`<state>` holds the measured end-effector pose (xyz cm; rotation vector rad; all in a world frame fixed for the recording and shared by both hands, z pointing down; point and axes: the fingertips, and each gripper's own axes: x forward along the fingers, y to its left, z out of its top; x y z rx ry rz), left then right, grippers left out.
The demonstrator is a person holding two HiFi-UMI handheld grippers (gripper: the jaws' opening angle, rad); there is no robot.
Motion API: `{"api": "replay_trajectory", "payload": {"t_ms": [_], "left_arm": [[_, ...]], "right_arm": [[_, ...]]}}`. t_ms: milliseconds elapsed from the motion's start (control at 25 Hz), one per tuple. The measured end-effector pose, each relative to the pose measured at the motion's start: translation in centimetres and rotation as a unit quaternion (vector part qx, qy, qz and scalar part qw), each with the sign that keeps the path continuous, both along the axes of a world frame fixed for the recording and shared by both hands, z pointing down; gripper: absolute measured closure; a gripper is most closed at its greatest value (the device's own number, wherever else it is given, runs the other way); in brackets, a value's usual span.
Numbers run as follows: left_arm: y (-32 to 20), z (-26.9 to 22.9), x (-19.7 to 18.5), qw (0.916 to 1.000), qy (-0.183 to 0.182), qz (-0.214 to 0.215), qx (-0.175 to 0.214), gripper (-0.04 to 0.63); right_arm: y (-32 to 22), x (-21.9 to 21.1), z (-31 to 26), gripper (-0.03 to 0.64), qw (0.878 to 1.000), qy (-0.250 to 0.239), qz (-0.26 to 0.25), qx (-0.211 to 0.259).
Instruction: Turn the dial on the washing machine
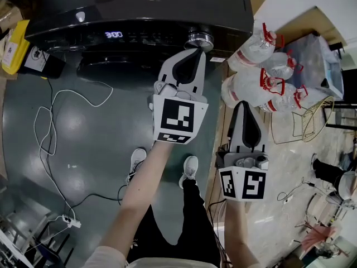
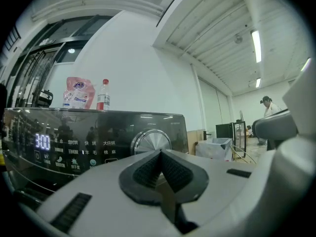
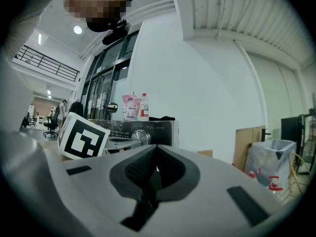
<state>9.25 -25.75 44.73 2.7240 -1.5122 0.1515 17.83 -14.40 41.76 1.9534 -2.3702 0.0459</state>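
Reaching forward from the person's bare forearms, 2 grippers pointed toward the machine. The right gripper (image 1: 244,106) hung nearer the body and well apart from the machine, its 2 jaws pressed together with nothing between them. In the right gripper view the same closed tips (image 3: 155,159) showed against a white wall.

The left gripper (image 1: 195,52) was farther out, its jaws likewise flat against each other and empty. Its tips sat just beside the dial (image 1: 199,39), a silver knob at the right end of the control panel; whether they touched it could not be told. In the left gripper view the dial (image 2: 151,143) showed right behind the closed tips. Left of it the display (image 1: 114,34) read 3:00.

Beyond, the black washing machine (image 1: 139,4) carried a pink pouch (image 2: 77,93) and a red-capped bottle (image 2: 103,95) on top. Clear water jugs (image 1: 262,77) lay to its right, and a white cable (image 1: 50,121) trailed over the grey floor.
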Motion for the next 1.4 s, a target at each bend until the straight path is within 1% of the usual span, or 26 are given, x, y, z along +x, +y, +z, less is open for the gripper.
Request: {"api": "replay_trajectory", "payload": {"t_ms": [240,480,760,920,1120,1400], "left_arm": [[0.0,0.0,0.1,0.9999,-0.001,0.01,0.004,0.597],[0.1,0.9,-0.6,1.0,-0.006,0.001,-0.005,0.597],[0.1,0.8,0.5,0.9998,-0.014,0.014,0.001,0.597],[0.1,0.8,0.1,1.0,0.0,0.004,-0.002,0.597],[0.1,0.9,0.3,1.0,-0.004,0.003,-0.002,0.597],[0.7,-0.8,-0.3,0.9999,-0.006,0.008,0.007,0.597]], "right_arm": [[-0.1,0.3,0.6,0.614,1.0,-0.009,0.008,-0.005],[-0.4,0.2,0.5,0.615,1.0,-0.006,0.003,-0.006],[-0.8,0.5,0.6,0.615,1.0,-0.01,0.009,-0.004],[-0.7,0.3,0.8,0.614,1.0,-0.007,0.003,-0.006],[-0.8,1.0,0.8,0.615,1.0,-0.008,0.009,-0.006],[-1.1,0.5,-0.6,0.615,1.0,-0.01,0.012,0.008]]}}
